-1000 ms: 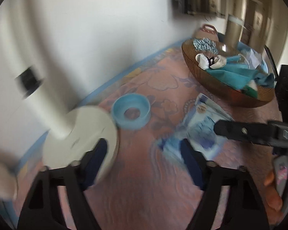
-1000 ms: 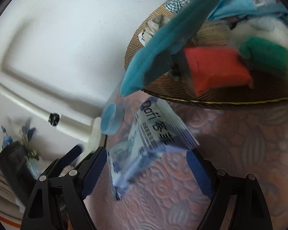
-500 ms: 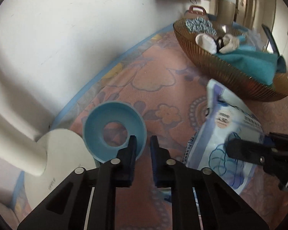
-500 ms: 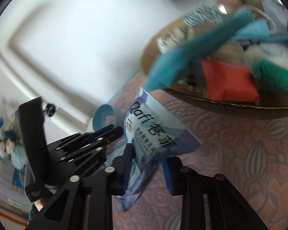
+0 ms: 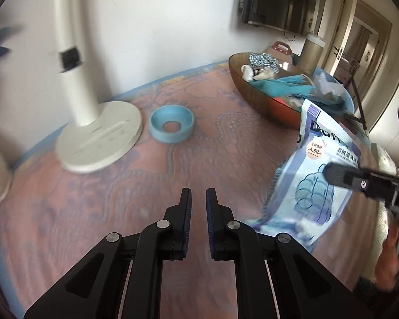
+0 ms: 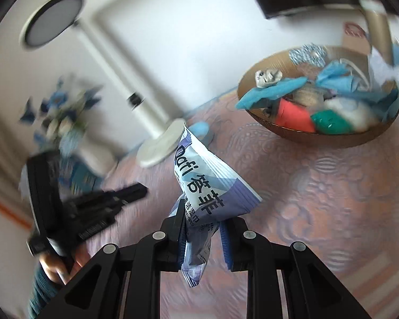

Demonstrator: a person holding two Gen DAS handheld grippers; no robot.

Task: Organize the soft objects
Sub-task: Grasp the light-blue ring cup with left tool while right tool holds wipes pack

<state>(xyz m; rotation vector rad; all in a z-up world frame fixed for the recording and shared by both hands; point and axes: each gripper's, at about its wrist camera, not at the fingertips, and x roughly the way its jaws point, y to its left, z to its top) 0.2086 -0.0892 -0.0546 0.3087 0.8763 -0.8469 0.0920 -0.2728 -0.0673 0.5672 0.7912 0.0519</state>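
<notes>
Left wrist cam first: my left gripper (image 5: 198, 199) is closed down w/ nothing in it, only a thin slit between the blue pads, pointing down at the pink patterned bedspread (image 5: 119, 199). Ahead on the cloth there's a blue ring-shaped bowl (image 5: 171, 126) sitting just beside the white base of a fan stand (image 5: 99, 135), not touching afaict. Further back right is the brown woven basket (image 5: 255, 93), full of soft stuff: teal cloth, something red, a blue-white patterned bit at the far rim. The wipes pack (image 5: 316, 180) hangs at the right of the frame, up off the bedspread, w/ one finger of my right gripper (image 5: 359, 183) across its front. Bit of my hand blurry in the bottom right corner.

Right wrist cam: right gripper (image 6: 202, 228) has the wipes pack (image 6: 207, 186) pinched near its lower end, jaws closing on it, the pack crumpled between the pads and sticking up and away from me, tail end dangling below. Basket (image 6: 329, 135) is upper right, well apart from the pack, holding a red pad, a green roll, white fluff and blue cloths. Left gripper (image 6: 135, 194) shows blurry at left, my hand under it. Fan stand (image 6: 157, 146) behind the pack.
</notes>
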